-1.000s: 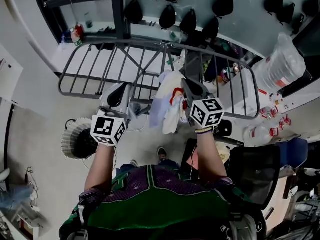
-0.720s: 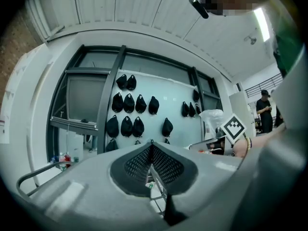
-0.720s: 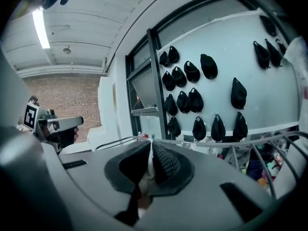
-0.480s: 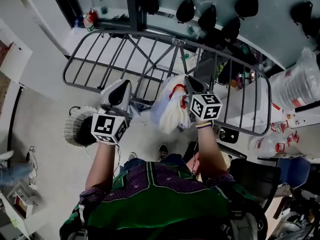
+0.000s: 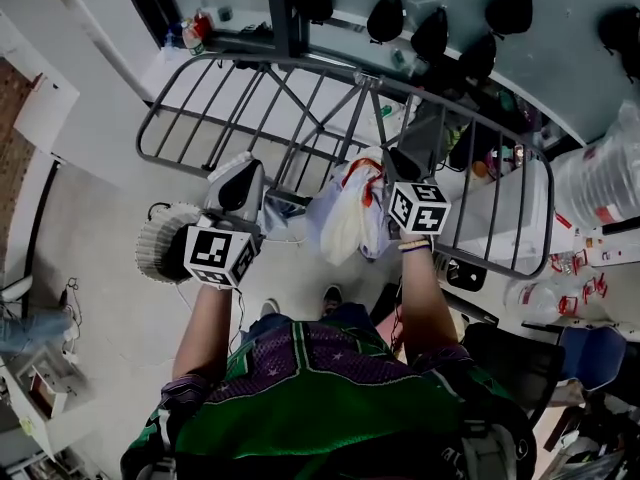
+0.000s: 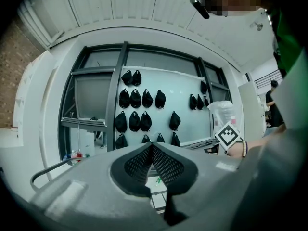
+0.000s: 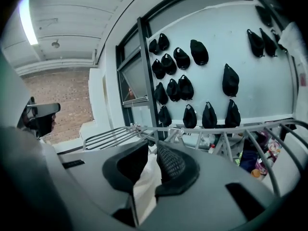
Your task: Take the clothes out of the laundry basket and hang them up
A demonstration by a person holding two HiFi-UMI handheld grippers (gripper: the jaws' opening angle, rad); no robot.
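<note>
Your right gripper (image 7: 153,150) has just been opening its fingers a little. The white cloth (image 5: 350,218) sits loose between them, at the drying rack's (image 5: 250,60) near edge, ready to hang. Your left gripper (image 6: 152,148) is pinched together on nothing

Drying rack (image 5: 300,64) rails block ahead; bare floor (image 5: 95,258) lies open left.

Colours here: white garment (image 5: 347,223) with red bits, dark grey rack (image 7: 200,129), black caps (image 7: 199,52) on a pale blue wall (image 7: 211,88), and my shirt's (image 5: 280,418) green with patterned purple.
</note>
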